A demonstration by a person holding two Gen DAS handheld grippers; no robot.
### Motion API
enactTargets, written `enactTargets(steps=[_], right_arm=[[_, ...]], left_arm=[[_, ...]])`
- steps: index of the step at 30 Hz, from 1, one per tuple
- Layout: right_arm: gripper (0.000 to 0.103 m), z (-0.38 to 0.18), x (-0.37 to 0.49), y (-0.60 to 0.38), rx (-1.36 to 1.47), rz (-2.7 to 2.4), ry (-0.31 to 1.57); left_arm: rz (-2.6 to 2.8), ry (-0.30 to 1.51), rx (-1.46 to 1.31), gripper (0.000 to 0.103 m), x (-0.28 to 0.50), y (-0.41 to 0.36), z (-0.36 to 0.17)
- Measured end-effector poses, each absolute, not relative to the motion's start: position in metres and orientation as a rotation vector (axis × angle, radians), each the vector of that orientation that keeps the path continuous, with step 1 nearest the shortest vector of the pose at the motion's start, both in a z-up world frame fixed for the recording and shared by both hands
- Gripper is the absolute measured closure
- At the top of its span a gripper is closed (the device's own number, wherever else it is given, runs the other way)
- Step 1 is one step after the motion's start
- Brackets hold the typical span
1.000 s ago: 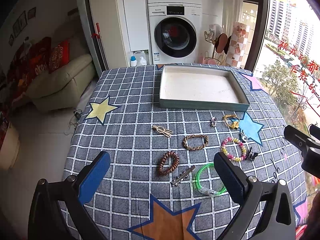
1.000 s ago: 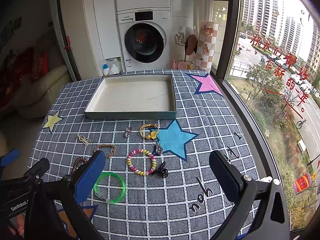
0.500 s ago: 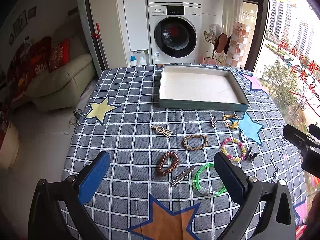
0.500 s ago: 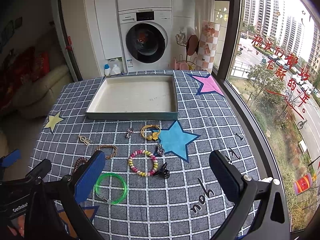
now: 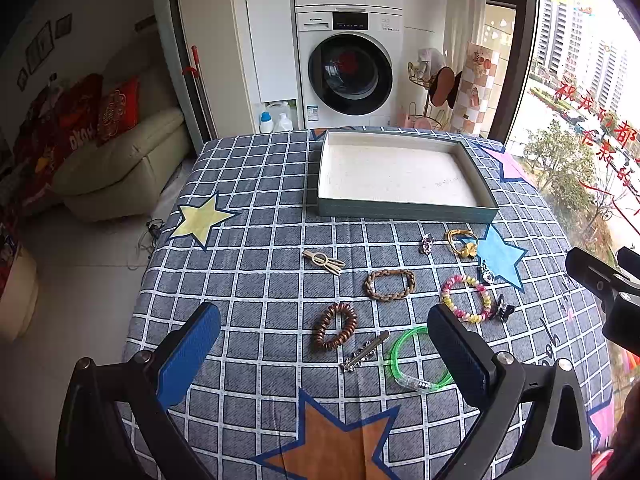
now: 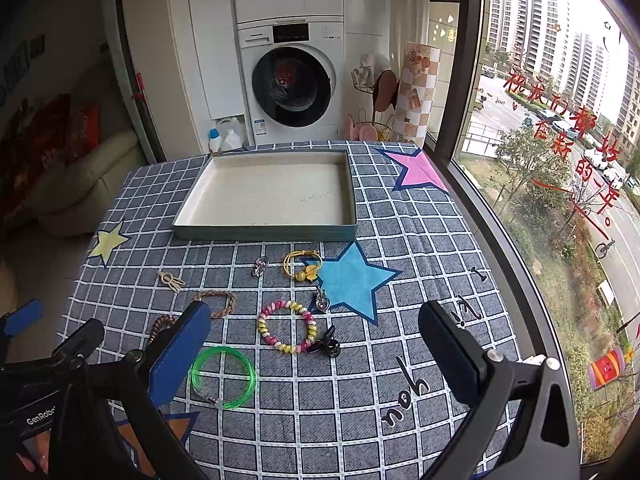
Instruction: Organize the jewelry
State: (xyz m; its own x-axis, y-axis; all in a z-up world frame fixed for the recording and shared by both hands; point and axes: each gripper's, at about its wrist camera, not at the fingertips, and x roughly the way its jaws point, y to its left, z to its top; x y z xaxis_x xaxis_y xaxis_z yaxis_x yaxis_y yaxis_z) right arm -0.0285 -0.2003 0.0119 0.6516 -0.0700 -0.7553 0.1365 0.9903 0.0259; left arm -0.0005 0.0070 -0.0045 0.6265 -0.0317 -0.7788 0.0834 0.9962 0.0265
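A: So, where do you stand? Both of your hand-held grippers are spread wide and carry nothing: the left hand-held gripper [image 5: 324,354] hovers over the near edge of the worktop [image 5: 256,296], the right hand-held gripper [image 6: 316,354] beside it.

B: And the jewelry?

A: All of it lies loose on the checked cloth, none yet in the shallow grey-green tray with the pale lining [image 5: 404,213], which sits at the far side. Nearest your left jaws you have the brown coiled hair tie [image 5: 334,326], the slim silver hair clip [image 5: 365,351] just beside it, and the translucent green plastic bangle [image 5: 416,360]. Farther off are the brown braided bracelet [image 5: 390,284], the pink-and-yellow beaded bracelet [image 6: 287,331] with a small black claw clip [image 6: 326,345] touching it, the yellow cord bracelet [image 6: 303,266] and a beige wooden hairpin [image 5: 324,261].

B: How will they handle?

A: Lightly, I judge. You should find the coil soft and springy, so pinch across one side of the loop. The bangle looks stiff and slick; take it across its rim, near the clear clasp. The silver clip lies flat and thin, likely to slide, so you close along its narrow width.
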Motion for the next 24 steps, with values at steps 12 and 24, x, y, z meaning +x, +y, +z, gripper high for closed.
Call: enactTargets(steps=[12,24], right_arm=[[0.000,0.0128,-0.0286,-0.1996,0.086,-0.118,0.853],[0.000,0.0124,-0.0294,-0.2005,0.085,-0.117,0.854]], left_arm=[[-0.066,0.891,0.063,0.000,-0.0005,0.0071,-0.0044],[-0.069,0.892,0.063,0.000,-0.0011,0.0061,-0.0045]])
